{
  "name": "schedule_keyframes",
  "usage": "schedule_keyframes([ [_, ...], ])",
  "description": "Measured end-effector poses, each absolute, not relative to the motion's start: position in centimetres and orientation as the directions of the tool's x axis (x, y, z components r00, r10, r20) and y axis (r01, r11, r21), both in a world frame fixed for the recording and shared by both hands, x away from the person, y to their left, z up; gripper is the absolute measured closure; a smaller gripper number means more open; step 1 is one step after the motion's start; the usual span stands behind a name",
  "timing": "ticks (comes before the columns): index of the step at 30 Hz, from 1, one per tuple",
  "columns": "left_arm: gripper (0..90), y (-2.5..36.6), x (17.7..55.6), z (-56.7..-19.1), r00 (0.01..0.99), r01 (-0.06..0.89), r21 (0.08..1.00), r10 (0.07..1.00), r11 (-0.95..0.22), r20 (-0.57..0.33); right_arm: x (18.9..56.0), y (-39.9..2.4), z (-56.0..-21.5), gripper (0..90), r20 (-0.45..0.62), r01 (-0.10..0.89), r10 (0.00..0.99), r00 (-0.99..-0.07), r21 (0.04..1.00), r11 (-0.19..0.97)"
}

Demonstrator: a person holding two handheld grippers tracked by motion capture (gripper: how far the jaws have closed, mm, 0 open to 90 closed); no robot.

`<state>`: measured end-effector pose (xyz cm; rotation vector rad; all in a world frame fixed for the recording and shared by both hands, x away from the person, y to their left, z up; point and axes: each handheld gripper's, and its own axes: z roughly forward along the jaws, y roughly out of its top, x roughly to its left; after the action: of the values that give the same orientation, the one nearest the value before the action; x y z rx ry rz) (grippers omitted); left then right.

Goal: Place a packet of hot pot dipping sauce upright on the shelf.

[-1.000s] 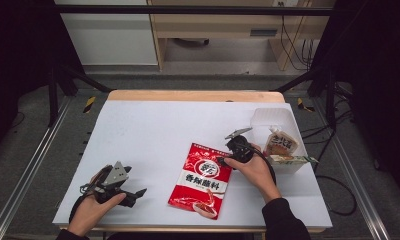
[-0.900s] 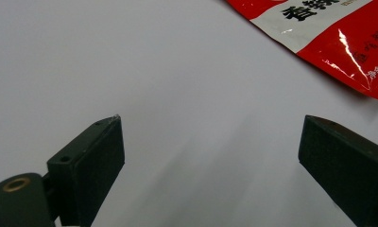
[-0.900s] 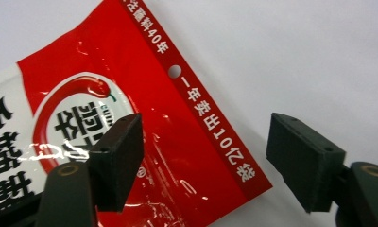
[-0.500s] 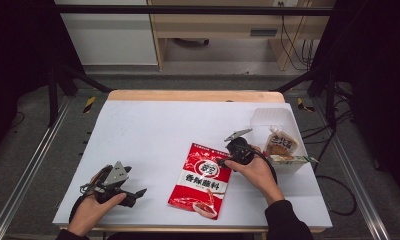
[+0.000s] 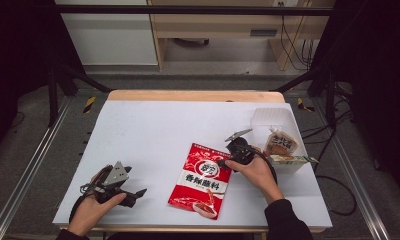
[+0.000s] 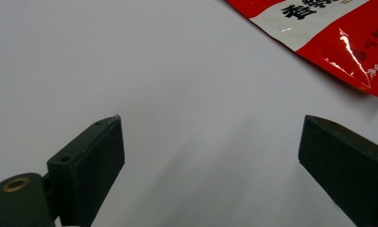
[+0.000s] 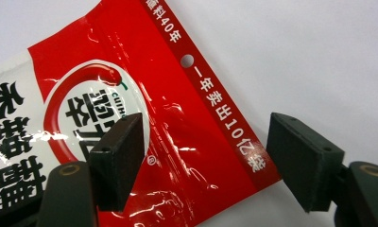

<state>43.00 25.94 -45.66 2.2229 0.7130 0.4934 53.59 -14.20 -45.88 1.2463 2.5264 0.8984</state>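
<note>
Hovering my right hand-held gripper (image 7: 203, 156), jaws spread, over the red pouch's (image 5: 202, 180) top corner; I'm resting my left hand-held gripper (image 5: 138, 194), also agape, left of the pouch.

The surface (image 5: 153, 135) was covered by a pale, matte white sheet, with a strip of bare wood showing along its far edge. A red sauce packet (image 5: 200, 181) with white lettering lay flat on it, glossy and slightly wrinkled. Taking that packet as the landmark: a translucent white tub (image 5: 275, 119) sat on the surface to the packet's right and a little farther back, near the right edge. The broad stretch of sheet to the packet's left and beyond it lay bare. The packet's near end lay close to the surface's front edge.
</note>
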Motion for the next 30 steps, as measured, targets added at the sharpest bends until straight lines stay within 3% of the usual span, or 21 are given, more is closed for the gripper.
schedule_keyframes([
  [20, 7.7, 25.7, 42.9, -45.6, 0.775, 0.336, 0.741, 0.618, -0.582, 0.133, 49.7, -14.0, -44.0, 45.3, 0.083, 0.57, 0.695, -0.715, 0.645, 0.509],
  [30, 7.7, 25.7, 43.0, -45.7, 0.775, 0.337, 0.741, 0.617, -0.582, 0.133, 50.6, -14.2, -45.0, 49.3, 0.014, 0.556, 0.707, -0.707, 0.629, 0.544],
])
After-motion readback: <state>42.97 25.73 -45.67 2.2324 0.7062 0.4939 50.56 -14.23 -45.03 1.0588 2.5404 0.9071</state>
